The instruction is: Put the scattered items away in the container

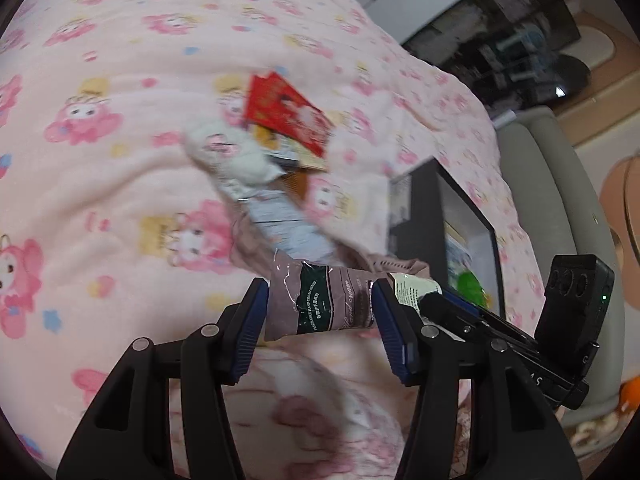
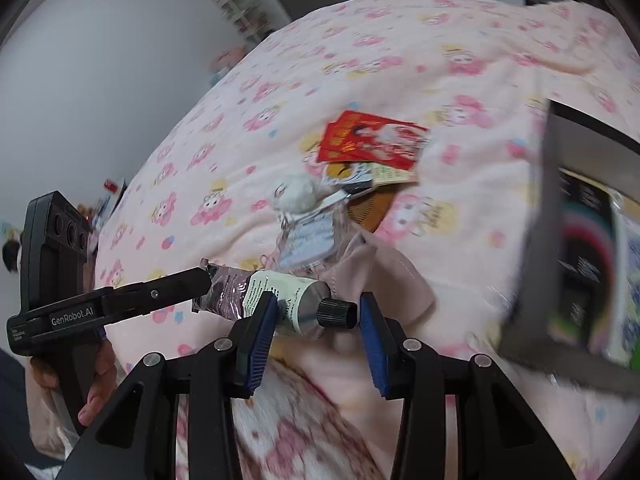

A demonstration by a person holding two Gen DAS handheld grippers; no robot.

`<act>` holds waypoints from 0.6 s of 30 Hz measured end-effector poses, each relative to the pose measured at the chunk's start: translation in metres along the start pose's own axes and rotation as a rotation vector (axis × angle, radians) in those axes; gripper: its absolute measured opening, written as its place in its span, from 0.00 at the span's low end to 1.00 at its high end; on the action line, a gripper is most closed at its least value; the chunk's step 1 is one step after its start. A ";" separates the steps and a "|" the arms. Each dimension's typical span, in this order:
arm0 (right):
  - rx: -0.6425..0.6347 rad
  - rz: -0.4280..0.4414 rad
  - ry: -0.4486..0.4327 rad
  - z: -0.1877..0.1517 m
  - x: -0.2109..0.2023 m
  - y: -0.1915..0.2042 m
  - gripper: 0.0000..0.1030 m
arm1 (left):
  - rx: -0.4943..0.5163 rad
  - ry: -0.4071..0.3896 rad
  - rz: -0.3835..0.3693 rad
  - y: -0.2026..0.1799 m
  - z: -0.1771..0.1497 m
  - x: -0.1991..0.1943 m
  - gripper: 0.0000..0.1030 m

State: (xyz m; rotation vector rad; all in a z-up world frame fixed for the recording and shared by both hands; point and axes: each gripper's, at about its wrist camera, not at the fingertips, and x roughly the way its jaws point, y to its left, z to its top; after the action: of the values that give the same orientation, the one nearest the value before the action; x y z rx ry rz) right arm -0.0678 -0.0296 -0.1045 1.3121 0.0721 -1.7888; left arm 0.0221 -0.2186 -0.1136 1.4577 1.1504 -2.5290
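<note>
Closest in, the left claw (image 1: 320,285) points steeply down at the bed (image 1: 120,184). Its blue pads stand wide apart. A hand cream tube (image 1: 320,304) in mauve shrink wrap lies crosswise in the gap. Its crimped end meets the left pad and its body runs on past the right pad, so the pads do not pinch it.

The right claw (image 2: 319,301) comes at the same tube (image 2: 280,300) from the other end, also tilted down, with its jaws well open. The tube's black cap (image 2: 337,313) sits between the pads, just short of the right one, and the cream-labelled body passes behind the left pad. I see no pad pressing it here either. A hand (image 2: 98,380) holds the left claw's grip at the lower left of the right wrist view.

The tube lies over a pale pink cloth pouch (image 2: 372,272) on the cartoon-print bedspread, towards the near edge of the bed. Just beyond it the loose items lie heaped in the middle of the bed: a white pompom (image 2: 296,194), a pale blue packet (image 2: 308,240), a brown disc (image 2: 370,206) and red envelopes (image 2: 372,140) on top of some small cards.

The container, a dark grey box (image 2: 536,240), stands by the right edge of the bed, well apart from the heap. Some things already lie inside it, one of them bright green (image 1: 470,286).
</note>
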 end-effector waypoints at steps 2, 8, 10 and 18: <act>0.020 -0.017 -0.018 -0.009 -0.019 -0.011 0.36 | 0.037 0.011 -0.008 -0.021 -0.006 0.008 0.52; 0.079 -0.054 -0.031 -0.035 -0.049 -0.055 0.36 | 0.121 0.059 0.000 -0.067 -0.021 0.039 0.52; 0.106 -0.063 -0.037 -0.041 -0.055 -0.071 0.36 | 0.142 0.081 0.008 -0.079 -0.026 0.052 0.52; 0.209 -0.074 -0.032 -0.063 -0.064 -0.128 0.37 | 0.182 0.184 0.031 -0.106 -0.049 0.098 0.53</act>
State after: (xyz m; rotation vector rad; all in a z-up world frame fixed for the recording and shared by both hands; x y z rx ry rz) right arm -0.1043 0.1190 -0.1367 1.4431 -0.0878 -1.9199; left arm -0.0337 -0.0788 -0.1396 1.7676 0.9268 -2.5829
